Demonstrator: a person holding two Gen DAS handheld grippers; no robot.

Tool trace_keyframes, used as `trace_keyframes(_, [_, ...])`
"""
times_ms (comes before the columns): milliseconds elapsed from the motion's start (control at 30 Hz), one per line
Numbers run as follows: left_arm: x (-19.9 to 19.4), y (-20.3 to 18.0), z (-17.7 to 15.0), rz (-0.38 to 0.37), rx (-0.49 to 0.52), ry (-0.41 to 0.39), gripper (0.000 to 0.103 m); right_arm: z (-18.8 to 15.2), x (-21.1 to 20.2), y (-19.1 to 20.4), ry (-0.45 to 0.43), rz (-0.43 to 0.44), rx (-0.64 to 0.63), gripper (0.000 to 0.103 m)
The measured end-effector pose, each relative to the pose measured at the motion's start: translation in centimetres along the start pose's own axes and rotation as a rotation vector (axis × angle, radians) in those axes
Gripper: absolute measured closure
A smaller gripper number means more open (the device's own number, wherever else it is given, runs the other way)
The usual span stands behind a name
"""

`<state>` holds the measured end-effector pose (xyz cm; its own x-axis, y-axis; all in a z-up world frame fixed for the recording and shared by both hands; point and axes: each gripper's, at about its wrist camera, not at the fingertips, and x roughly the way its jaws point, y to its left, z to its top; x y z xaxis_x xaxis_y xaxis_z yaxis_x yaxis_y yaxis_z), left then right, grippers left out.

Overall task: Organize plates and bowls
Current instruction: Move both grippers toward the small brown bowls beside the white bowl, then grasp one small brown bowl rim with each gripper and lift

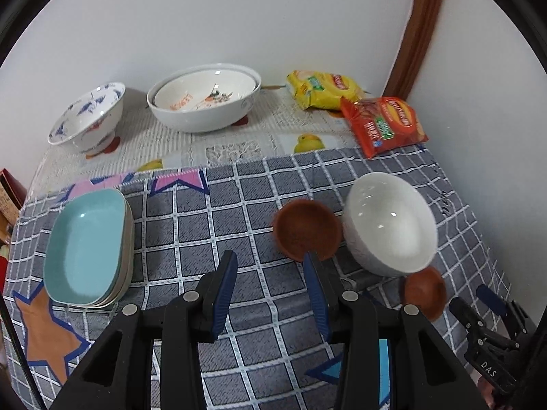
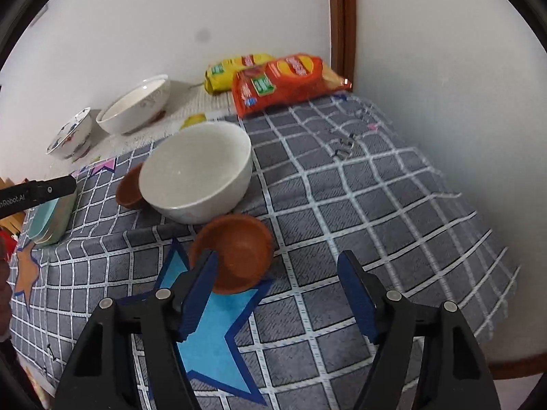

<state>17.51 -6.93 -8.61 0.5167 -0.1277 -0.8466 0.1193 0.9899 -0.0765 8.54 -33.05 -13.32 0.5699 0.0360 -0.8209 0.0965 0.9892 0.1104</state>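
Both grippers hung spread and empty over the checked cloth (image 1: pixel 259 205). The left gripper (image 1: pixel 270 273) faced open cloth between the teal plates (image 1: pixel 85 242) and a brown bowl (image 1: pixel 307 229). The right gripper (image 2: pixel 277 273) stood before the second brown bowl (image 2: pixel 236 249), just beside the white bowl (image 2: pixel 195 171), with bare cloth rightward to the edge.

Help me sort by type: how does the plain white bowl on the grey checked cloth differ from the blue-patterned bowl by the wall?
The plain white bowl has no decoration; the blue-patterned bowl carries blue motifs inside and out. The plain one sits low and rounded; the patterned one flares from a narrow foot. The plain one stands on the grey checked cloth between two small brown bowls; the patterned one stands on the pale cloth near the wall. Both are upright and look empty.
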Motion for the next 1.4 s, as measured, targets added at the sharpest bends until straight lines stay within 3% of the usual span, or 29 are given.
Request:
trace_keyframes(233, [3.6,0.2,0.7,-0.01,-0.014,0.064,0.065,-0.1,3.2,-1.0,0.071,0.026,0.084,0.031])
trace_keyframes(533, [6.9,-0.5,1.3,-0.042,-0.016,0.101,0.065,-0.2,5.6,-0.9,0.116,0.038,0.089,0.032])
trace_keyframes(800, [8.9,-0.7,1.9,-0.048,-0.01,0.122,0.065,-0.3,6.1,0.0,0.086,-0.044,0.021,0.032])
trace_keyframes(1167, [10.5,-1.0,1.8,-0.075,0.02,0.15,0.065,-0.1,6.3,0.0,0.092,-0.046,0.042,0.029])
trace_keyframes(1267, [10.7,-1.1,1.9,-0.079,0.031,0.151,0.066,-0.2,6.2,0.0,0.077,-0.052,0.046,0.032])
trace_keyframes(1333, [10.6,-1.1,1.9,-0.082,0.033,0.146,0.068,-0.1,6.2,0.1,0.072,-0.052,0.049,0.04])
trace_keyframes(1400, [10.7,-1.1,2.0,-0.096,0.028,0.143,0.076,0.0,6.1,0.1,0.066,-0.044,0.05,0.055])
